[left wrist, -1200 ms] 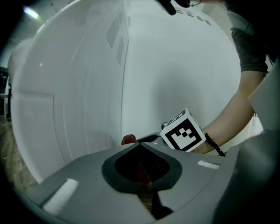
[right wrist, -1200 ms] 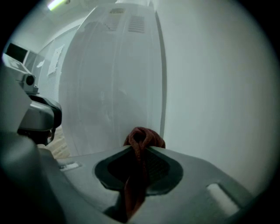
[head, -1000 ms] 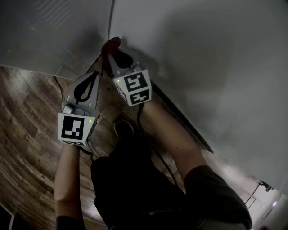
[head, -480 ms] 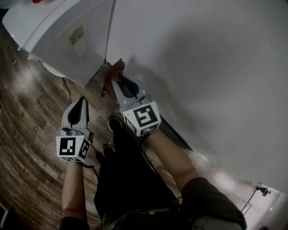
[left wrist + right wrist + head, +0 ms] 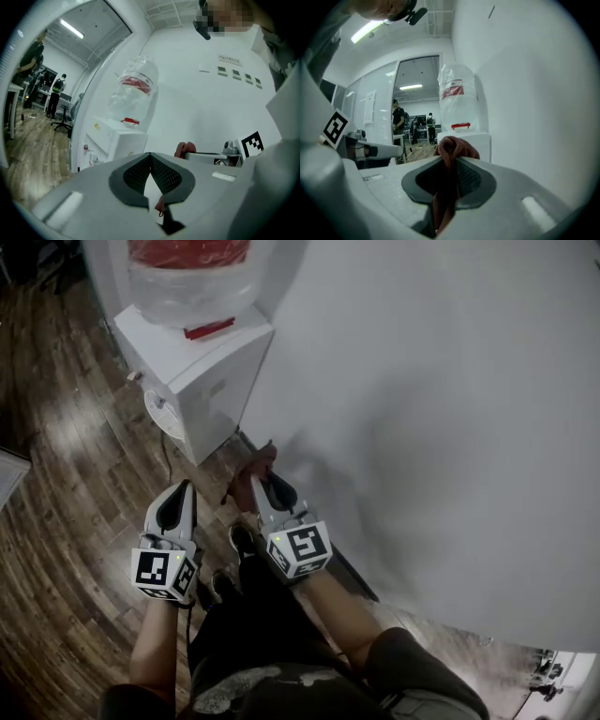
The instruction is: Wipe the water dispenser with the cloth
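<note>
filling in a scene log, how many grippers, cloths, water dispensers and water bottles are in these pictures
grippers: 2, the left gripper and the right gripper
cloth: 1, clamped in the right gripper
water dispenser: 1
water bottle: 1, on top of the dispenser
total: 5

Dim, shadowy head view; gripper views bright, fisheye-warped, dark at corners.
</note>
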Tool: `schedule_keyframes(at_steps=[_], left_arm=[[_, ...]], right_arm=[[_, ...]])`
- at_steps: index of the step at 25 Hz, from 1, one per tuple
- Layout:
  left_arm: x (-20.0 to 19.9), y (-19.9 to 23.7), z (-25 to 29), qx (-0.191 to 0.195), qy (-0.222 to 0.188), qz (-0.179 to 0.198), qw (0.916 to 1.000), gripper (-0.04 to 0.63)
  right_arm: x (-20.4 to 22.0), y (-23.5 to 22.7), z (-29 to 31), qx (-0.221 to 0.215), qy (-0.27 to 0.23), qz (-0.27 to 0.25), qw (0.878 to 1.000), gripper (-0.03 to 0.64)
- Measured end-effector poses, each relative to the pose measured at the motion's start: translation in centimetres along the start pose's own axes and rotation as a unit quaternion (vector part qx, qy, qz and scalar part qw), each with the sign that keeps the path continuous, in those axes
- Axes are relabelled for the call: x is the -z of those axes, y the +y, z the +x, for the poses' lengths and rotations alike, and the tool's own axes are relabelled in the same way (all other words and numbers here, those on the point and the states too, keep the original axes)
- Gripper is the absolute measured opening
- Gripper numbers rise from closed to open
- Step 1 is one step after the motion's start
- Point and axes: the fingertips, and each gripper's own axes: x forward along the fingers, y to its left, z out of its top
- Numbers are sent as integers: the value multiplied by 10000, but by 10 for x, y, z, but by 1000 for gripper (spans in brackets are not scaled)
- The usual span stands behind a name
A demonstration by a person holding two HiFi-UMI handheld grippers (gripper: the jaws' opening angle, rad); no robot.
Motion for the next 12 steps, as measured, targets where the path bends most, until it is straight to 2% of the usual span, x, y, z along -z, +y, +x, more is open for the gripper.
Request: schedule_keyframes(at_steps=[3,8,12], left_arm=[[-19,-8,-28,48,-30,73,10000,20],[-15,-7,-70,-247,108,-39,9996,20],[-20,-18,-84,-327,169,281,9989,20]], right_arm=[[-25,21,-17,-6,-108,41,9999,48],[-49,37,-50,-313,-84,-222,9992,48],[-49,26,-75,-247,-18,-62,9997,48]])
